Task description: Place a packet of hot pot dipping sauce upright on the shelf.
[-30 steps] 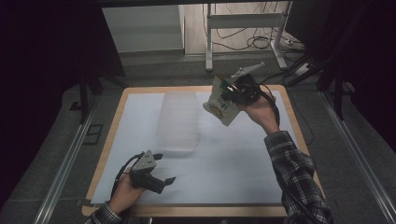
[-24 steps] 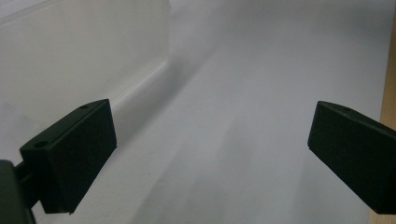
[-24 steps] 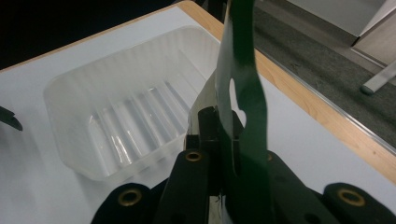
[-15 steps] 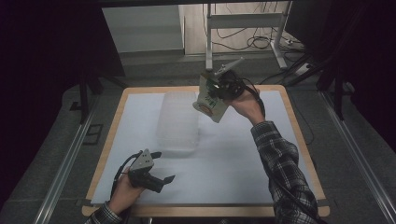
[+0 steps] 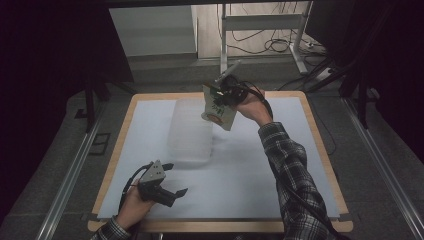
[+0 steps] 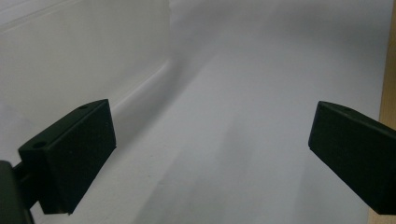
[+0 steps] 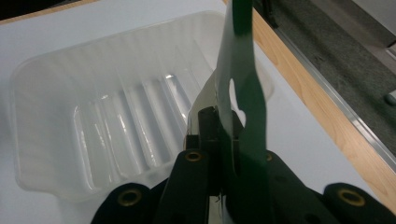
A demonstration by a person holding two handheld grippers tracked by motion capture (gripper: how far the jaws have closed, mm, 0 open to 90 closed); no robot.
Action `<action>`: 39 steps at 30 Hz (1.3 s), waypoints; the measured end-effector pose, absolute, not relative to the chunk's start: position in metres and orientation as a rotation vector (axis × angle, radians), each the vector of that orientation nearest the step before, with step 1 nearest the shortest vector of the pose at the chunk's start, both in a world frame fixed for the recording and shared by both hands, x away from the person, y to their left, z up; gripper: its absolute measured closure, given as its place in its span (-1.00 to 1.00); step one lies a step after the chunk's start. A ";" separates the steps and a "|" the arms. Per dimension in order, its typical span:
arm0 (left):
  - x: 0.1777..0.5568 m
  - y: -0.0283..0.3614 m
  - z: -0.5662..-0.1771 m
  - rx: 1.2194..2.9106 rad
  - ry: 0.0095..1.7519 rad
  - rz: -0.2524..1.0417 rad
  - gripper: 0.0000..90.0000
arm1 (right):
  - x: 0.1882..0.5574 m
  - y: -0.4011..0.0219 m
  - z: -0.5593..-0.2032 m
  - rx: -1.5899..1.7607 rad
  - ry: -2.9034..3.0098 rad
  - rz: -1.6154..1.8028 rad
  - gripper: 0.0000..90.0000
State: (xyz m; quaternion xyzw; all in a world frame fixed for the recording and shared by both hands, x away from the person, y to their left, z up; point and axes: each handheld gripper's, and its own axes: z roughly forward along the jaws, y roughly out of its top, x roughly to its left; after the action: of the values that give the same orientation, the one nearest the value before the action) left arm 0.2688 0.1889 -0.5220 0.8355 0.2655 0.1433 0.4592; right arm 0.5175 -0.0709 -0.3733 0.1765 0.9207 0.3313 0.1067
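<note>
My right gripper (image 5: 223, 97) clamps a flat green-and-white packet (image 5: 219, 108) — print unreadable — above the clear ribbed plastic tray (image 5: 190, 135); my left gripper (image 5: 172, 195) gapes empty.

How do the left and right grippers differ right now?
The left gripper rests low on the white table sheet, jaws open with nothing between them; the right gripper is raised beside the clear plastic tray, jaws shut on a flat green-and-white packet. The left points level across the sheet; the right tilts down toward the tray. A hand holds each.
</note>
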 end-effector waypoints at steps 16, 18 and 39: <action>0.268 0.189 -0.522 2.060 0.650 0.353 -0.98 | 0.527 -0.015 -0.375 0.395 2.718 0.925 0.99; 0.268 0.189 -0.522 2.059 0.649 0.352 -0.98 | 0.527 -0.005 -0.378 0.389 2.721 0.941 0.99; 0.268 0.187 -0.522 2.055 0.650 0.350 -0.98 | 0.526 0.001 -0.402 0.453 2.683 0.976 0.58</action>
State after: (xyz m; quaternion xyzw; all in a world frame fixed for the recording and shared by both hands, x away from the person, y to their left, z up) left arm 0.2677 0.1874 -0.5221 0.8353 0.2640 0.1422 0.4608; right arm 0.5265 0.0011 -0.4022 0.1554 0.9208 0.3351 0.1253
